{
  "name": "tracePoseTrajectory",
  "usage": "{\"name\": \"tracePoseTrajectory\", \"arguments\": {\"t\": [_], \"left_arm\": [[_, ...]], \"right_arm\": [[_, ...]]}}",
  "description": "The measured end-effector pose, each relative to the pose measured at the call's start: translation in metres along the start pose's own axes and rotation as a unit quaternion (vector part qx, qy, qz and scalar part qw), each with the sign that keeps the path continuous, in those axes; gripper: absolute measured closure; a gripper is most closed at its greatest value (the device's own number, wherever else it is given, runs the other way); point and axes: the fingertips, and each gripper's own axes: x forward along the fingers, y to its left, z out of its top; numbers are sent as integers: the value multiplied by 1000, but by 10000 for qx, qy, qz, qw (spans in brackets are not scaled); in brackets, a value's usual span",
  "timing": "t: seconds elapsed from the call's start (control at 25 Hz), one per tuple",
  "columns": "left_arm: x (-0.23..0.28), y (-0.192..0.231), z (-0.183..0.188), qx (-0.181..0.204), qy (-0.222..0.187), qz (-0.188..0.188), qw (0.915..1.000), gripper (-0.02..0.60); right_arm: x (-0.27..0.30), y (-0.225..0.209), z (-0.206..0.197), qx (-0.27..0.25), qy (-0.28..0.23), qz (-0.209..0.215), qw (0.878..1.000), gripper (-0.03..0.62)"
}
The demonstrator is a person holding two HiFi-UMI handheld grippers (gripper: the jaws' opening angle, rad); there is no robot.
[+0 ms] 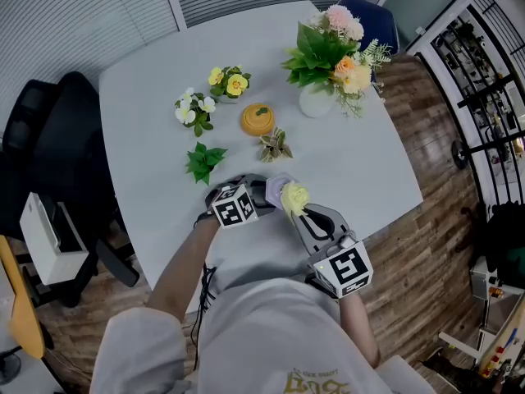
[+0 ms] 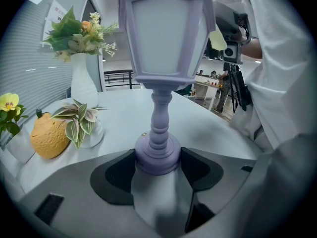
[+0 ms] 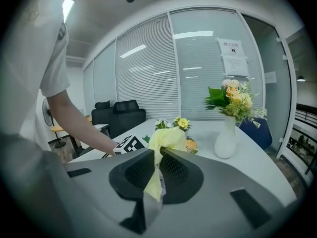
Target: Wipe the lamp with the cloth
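The left gripper (image 2: 158,168) clamps the lamp (image 2: 166,38) by its base (stiff, probably top-heavy). The right gripper (image 3: 157,172) pinches the soft cloth (image 3: 167,139).

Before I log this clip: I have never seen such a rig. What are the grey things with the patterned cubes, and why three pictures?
There is no robot: a person holds a two-jaw gripper in each hand, and the cubes are part of those. The head view looks down from the person's head; the other two cameras ride on the grippers. The left gripper is shut on the base of a lavender lantern-shaped lamp. The right gripper pinches a pale yellow cloth close to the lamp's shade. On the white table stand a white vase of flowers, an orange fruit-shaped ornament and several small plants.
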Motion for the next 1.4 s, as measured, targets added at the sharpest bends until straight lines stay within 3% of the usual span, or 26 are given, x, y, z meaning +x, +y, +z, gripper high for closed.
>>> {"name": "tracePoseTrajectory", "arguments": {"t": [1.4], "left_arm": [[0,1,0,-17,-13,3,10000,290]], "right_arm": [[31,25,10,-485,144,551,9972,557]]}}
